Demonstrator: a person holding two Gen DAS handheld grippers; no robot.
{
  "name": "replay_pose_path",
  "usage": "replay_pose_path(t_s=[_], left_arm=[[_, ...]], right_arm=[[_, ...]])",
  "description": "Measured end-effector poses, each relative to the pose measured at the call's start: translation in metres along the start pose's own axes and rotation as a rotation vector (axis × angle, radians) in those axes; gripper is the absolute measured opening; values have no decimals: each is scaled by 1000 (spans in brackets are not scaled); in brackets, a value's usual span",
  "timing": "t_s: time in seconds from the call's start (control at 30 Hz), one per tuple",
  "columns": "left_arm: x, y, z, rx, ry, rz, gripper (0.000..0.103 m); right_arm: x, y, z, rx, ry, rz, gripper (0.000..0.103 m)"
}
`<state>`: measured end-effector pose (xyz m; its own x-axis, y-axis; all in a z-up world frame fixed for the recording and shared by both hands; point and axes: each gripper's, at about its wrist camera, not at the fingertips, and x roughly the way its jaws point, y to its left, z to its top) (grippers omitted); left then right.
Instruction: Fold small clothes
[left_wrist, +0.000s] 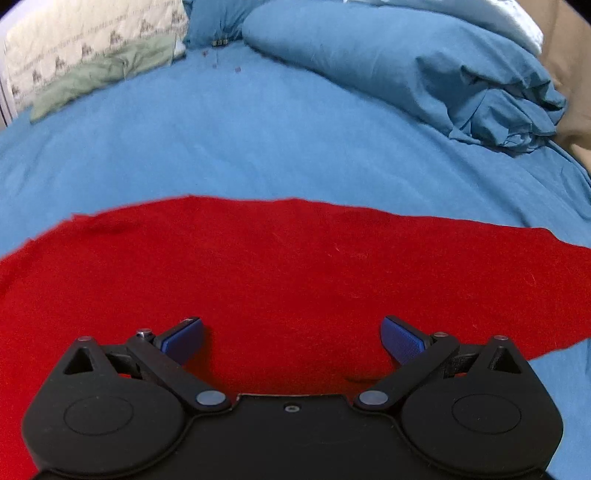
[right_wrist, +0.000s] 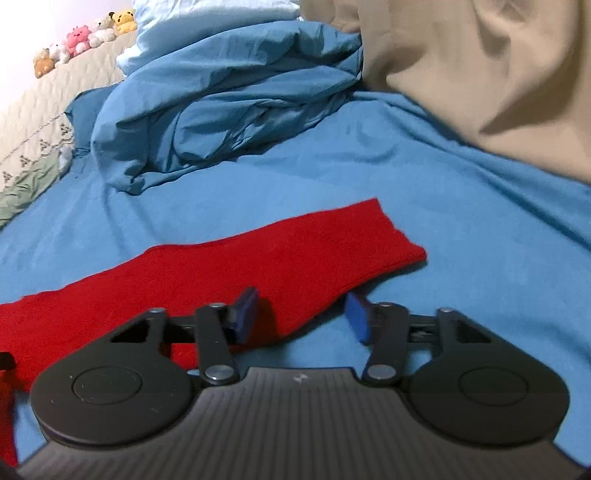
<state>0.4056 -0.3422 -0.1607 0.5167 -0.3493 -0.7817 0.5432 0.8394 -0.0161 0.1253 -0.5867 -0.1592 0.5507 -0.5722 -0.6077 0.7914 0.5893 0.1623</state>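
A red garment (left_wrist: 295, 280) is spread flat on a bed covered by a blue sheet (left_wrist: 258, 140). In the left wrist view it fills the lower half of the picture from edge to edge, with its far edge running across the middle. The left gripper (left_wrist: 291, 341) is held over the red cloth, its blue-padded fingers (left_wrist: 183, 339) set wide apart with only the cloth's surface seen between them; whether the pads touch the cloth cannot be told.

In the right wrist view a narrow end of the garment (right_wrist: 258, 266) is seen stretching up and to the right, ending in a squared edge on the sheet (right_wrist: 461, 229). The right gripper (right_wrist: 301, 317) is placed at the near edge of this strip: one of its fingers (right_wrist: 245, 314) lies over the red cloth, the other over the bare sheet just beside the edge. The fingers are partly apart, and nothing is clamped between them.

A bunched blue duvet (right_wrist: 221, 110) is heaped further back, a tan blanket (right_wrist: 480, 66) lies at the right, and a patterned pillow (left_wrist: 88, 48) rests at the far left. Small plush toys (right_wrist: 85, 33) are lined up in the distance.
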Motion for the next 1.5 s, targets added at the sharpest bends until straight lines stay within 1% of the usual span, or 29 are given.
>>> replay_pose_path(t_s=[0.03, 0.07, 0.1, 0.2, 0.3, 0.33, 0.37, 0.47, 0.53, 0.63, 0.7, 0.73, 0.8, 0.83, 0.9, 0.97, 1.03, 1.13, 1.2, 1.23, 1.27, 1.3, 1.33, 1.37, 1.4, 1.47, 1.5], left_arm=[[3, -1, 0, -1, 10, -2, 103], [7, -3, -1, 5, 15, 1, 103], [9, -4, -2, 13, 13, 8, 103], [9, -4, -6, 22, 0, 12, 103], [6, 0, -5, 37, 13, -3, 103], [3, 3, -3, 27, 17, -7, 103], [-3, 9, -3, 11, 8, -12, 103], [-31, 29, -3, -22, -69, -20, 103], [-53, 46, -4, -28, -108, 0, 103], [-82, 76, -10, -42, -156, 36, 103], [-98, 100, -18, -51, -183, 75, 103], [-104, 110, -23, -56, -195, 102, 103], [-115, 135, -34, -64, -209, 150, 103], [-119, 146, -39, -68, -210, 171, 103], [-124, 168, -53, -77, -204, 214, 103], [-125, 188, -68, -90, -186, 252, 103], [-122, 201, -79, -108, -162, 262, 103], [-118, 214, -96, -140, -136, 247, 103], [-116, 216, -100, -148, -131, 233, 103], [-115, 215, -100, -146, -134, 226, 103], [-116, 214, -99, -144, -142, 217, 103], [-117, 212, -100, -140, -151, 207, 103], [-118, 209, -99, -134, -156, 197, 103], [-121, 205, -97, -124, -162, 184, 103], [-122, 200, -94, -111, -170, 173, 103], [-122, 189, -89, -78, -190, 148, 103], [-123, 182, -87, -56, -205, 138, 103]], right_arm=[[1, 0, 0, -1, -5, -8, 46], [3, 0, 1, -3, -9, -26, 36], [4, -1, 1, 0, -12, -36, 31], [6, -2, 3, -5, -18, -42, 22], [2, 10, 12, -36, -20, -32, 20], [0, 16, 17, -43, -25, -19, 20], [-5, 24, 24, -50, -39, 4, 20], [-26, 62, 49, -68, -81, 93, 20], [-41, 96, 63, -76, -106, 185, 20], [-67, 166, 73, -121, -142, 344, 20], [-84, 223, 68, -177, -158, 471, 20], [-89, 245, 63, -200, -156, 523, 20], [-96, 296, 42, -260, -124, 650, 20], [-98, 324, 23, -308, -96, 707, 20], [-95, 365, -16, -409, -45, 765, 20], [-85, 394, -59, -498, 27, 789, 20], [-71, 411, -97, -553, 109, 792, 19], [-58, 416, -132, -585, 167, 789, 20], [-57, 412, -137, -595, 172, 799, 23], [-57, 410, -137, -603, 179, 807, 23], [-59, 407, -134, -609, 183, 815, 27], [-60, 401, -131, -615, 182, 823, 40], [-62, 393, -125, -617, 171, 827, 50], [-63, 383, -116, -614, 152, 824, 71], [-66, 370, -105, -601, 125, 817, 82], [-68, 341, -87, -569, 86, 816, 84], [-70, 329, -80, -552, 74, 802, 84]])
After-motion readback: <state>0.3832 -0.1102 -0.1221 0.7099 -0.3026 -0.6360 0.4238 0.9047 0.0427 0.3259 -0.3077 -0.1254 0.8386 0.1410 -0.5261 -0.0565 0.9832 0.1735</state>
